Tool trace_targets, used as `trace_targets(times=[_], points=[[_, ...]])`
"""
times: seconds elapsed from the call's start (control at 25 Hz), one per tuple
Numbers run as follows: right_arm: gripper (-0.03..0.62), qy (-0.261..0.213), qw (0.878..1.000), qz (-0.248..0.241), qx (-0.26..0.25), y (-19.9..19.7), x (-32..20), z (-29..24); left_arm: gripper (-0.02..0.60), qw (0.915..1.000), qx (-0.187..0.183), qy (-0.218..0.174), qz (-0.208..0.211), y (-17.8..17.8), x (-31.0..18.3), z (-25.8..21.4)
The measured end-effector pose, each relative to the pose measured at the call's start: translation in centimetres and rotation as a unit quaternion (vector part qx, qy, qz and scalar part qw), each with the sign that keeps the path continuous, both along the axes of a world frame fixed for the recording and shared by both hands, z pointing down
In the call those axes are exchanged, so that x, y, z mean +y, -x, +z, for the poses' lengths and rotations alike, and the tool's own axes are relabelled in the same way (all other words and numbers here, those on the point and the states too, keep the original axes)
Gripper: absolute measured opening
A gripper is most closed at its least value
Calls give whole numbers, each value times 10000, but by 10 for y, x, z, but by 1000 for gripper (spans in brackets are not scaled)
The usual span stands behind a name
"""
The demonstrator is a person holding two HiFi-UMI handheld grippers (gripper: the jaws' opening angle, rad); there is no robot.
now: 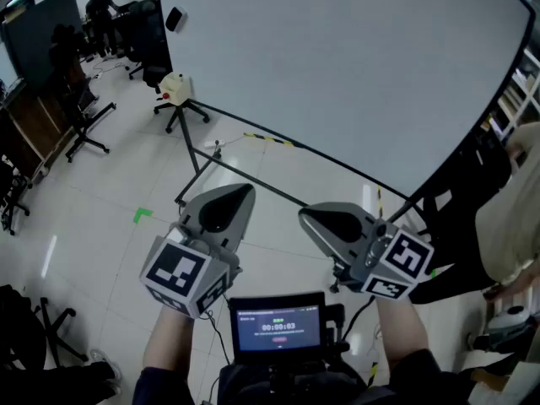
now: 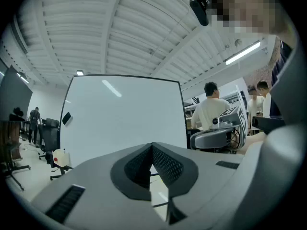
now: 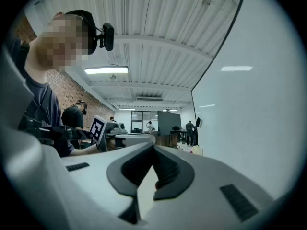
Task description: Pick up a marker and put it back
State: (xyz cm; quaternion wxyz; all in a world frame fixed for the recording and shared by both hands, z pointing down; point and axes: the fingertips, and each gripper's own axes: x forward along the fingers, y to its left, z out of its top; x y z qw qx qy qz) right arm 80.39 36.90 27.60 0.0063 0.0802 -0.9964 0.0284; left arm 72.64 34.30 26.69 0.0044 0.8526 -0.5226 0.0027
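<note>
1. Only in the head view do we see the small black timer screen (image 1: 278, 327); the large white whiteboard (image 1: 337, 66) appears in every view.
2. The left tongs (image 2: 152, 146) and right tongs (image 3: 153, 146) are clenched on nothing.
3. We cannot tell where the marker is.

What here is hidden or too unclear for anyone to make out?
- Marker: seen in no view, so its place is unknown.
- Screen text, head view: too small to read.
- Whiteboard, right gripper view: cut off by the picture's edge.
- Distant people, head view: too small for detail.
</note>
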Motion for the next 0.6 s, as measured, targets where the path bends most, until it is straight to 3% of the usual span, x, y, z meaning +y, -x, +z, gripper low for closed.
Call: trace_targets(times=[0.24, 0.44, 0.6], points=[[12, 81, 9999, 118, 32, -10, -32, 8, 0, 10000, 32, 66, -53, -3, -25, 8], [12, 229, 9997, -80, -51, -12, -79, 18, 0, 9989, 34, 262, -398, 1, -65, 19], [12, 372, 9990, -219, -110, -8, -131, 28, 0, 9962, -230, 231, -803, 4, -108, 18]])
